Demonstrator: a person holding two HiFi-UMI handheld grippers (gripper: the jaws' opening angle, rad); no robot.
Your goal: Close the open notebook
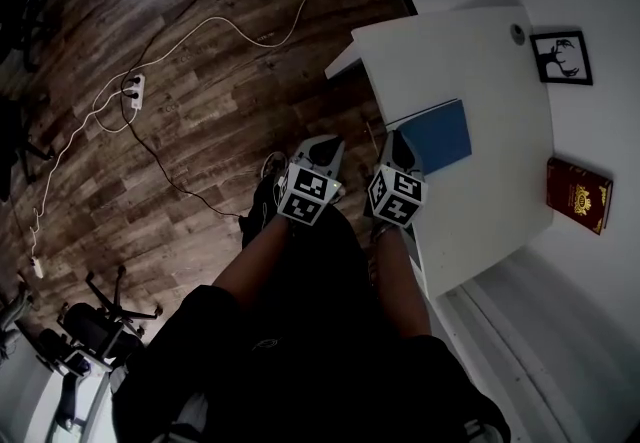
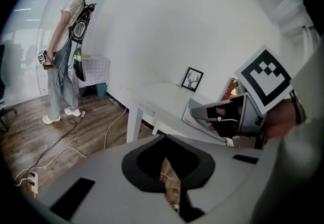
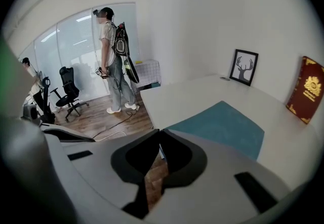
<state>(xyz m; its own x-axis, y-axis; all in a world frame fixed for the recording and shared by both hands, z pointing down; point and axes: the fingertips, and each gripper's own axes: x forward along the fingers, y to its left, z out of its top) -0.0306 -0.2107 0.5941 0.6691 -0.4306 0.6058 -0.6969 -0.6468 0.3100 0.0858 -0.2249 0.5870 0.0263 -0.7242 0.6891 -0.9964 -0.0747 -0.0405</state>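
The blue notebook lies flat on the white table, cover up and closed, with its white page edge toward the table's left side. In the right gripper view its teal cover sits just beyond the jaws. My right gripper hangs at the notebook's near left corner, and its jaws meet at the tips with nothing between them. The left gripper is off the table's left edge, above the wooden floor. It is also shut and empty.
A framed deer picture and a red book stand along the table's far side by the wall. A power strip and cables cross the floor. An office chair is at the lower left. A person stands by the window.
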